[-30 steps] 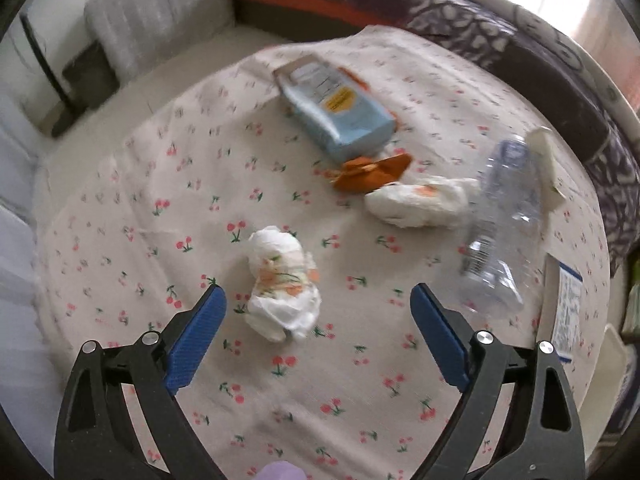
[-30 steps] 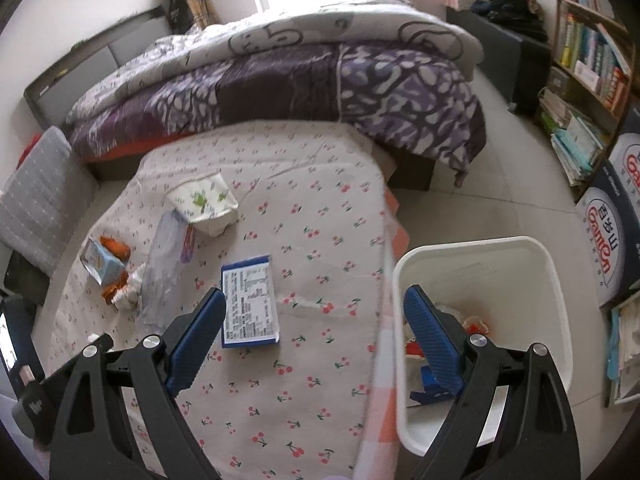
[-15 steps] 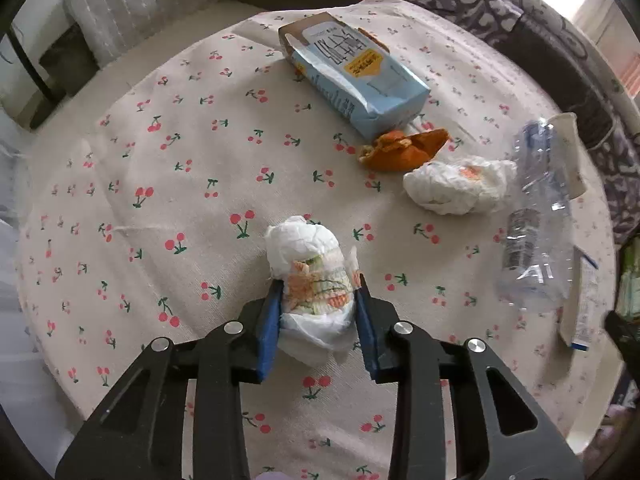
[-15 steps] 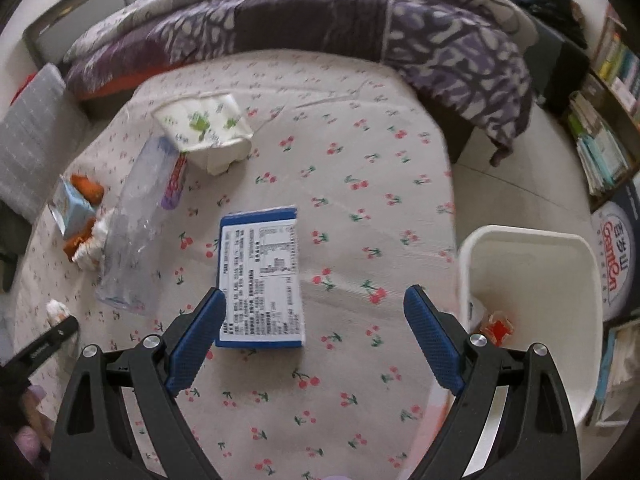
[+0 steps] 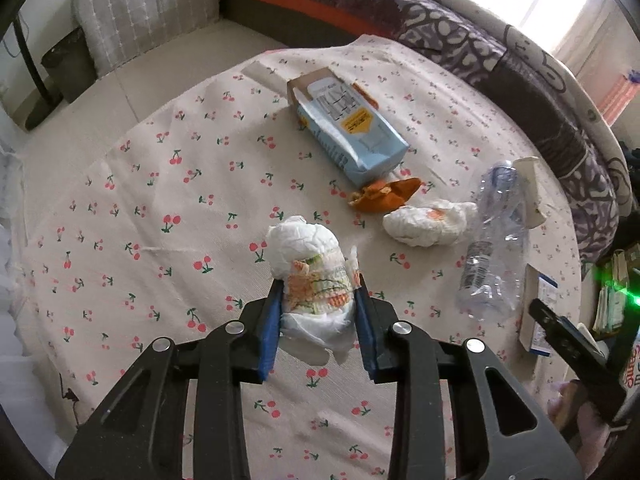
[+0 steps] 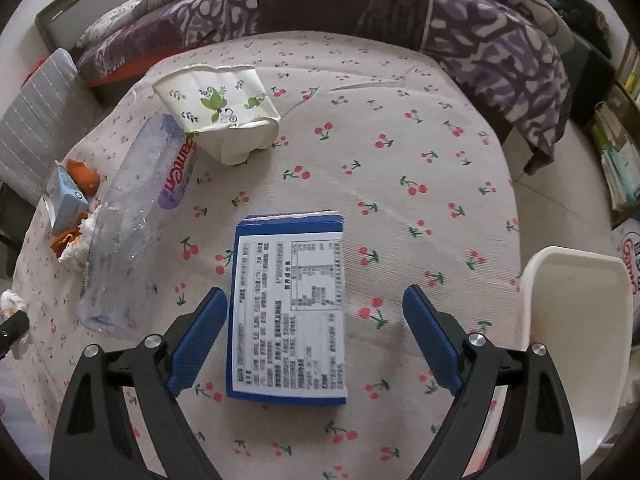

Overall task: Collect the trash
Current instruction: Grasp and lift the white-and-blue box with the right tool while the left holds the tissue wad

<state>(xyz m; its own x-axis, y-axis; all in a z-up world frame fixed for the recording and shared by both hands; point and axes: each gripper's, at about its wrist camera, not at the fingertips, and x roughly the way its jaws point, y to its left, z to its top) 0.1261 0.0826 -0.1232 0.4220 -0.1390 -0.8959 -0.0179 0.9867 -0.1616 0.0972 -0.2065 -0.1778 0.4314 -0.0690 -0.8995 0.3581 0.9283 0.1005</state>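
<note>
My left gripper (image 5: 319, 288) is shut on a crumpled white paper wad (image 5: 308, 248) with an orange and green print, held just over the cherry-print tablecloth (image 5: 168, 184). In the right wrist view, my right gripper (image 6: 315, 295) hangs low over a flat blue box (image 6: 286, 312) with a white label. Its jaws are closing. The box lies between them: the left pad is close beside its left edge and the right pad is well clear of it. Neither pad presses on it.
More trash lies on the cloth: a light blue carton (image 5: 348, 136), an orange wrapper (image 5: 384, 196), a second white wad (image 5: 428, 222), a crushed clear bottle (image 6: 124, 240) and a flattened paper cup (image 6: 218, 112). A white bin (image 6: 576, 332) stands off the table's right edge; a bed lies behind.
The left jaws closed on the paper wad and now hold it a little farther from the cloth. The right gripper came down from beside the bin to just above the blue box.
</note>
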